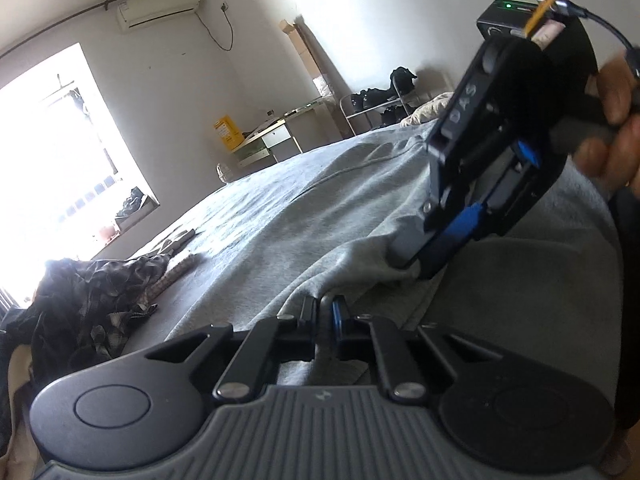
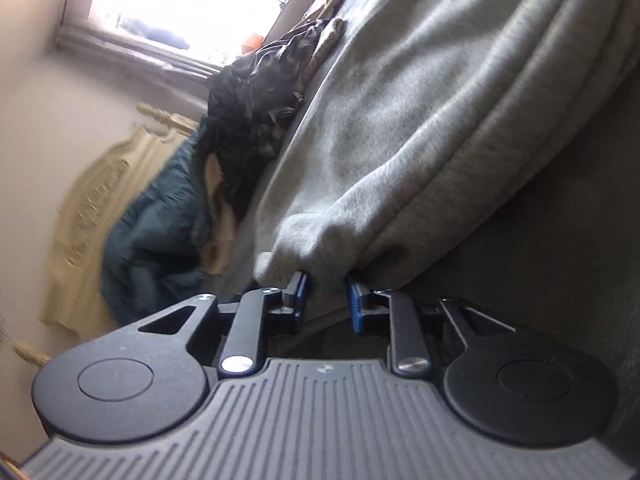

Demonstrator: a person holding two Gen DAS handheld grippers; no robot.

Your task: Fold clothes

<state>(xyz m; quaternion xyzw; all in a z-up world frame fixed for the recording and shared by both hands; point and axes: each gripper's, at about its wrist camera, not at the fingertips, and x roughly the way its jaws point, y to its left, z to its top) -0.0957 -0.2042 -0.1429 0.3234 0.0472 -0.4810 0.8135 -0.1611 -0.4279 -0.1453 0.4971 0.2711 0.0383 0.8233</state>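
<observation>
While the grey garment (image 1: 304,216) lies spread over the bed (image 1: 520,304), both tools meet it along its near edge. Left gripper (image 1: 325,312) — jaws clenched, a thin fold of that edge apparently pinched between them; cloth runs away from it, up and across the bed toward the far wall. Right gripper (image 2: 327,296) — jaws parted, a bunched corner of the garment (image 2: 400,128) sitting just at the fingertips, the pads not pressing it. In the left view the right tool stands just beyond and to the right of the left one, tips down at the same edge. Judged next: the right jaws must close on that corner before any lift — the garment's length extends away from both.
</observation>
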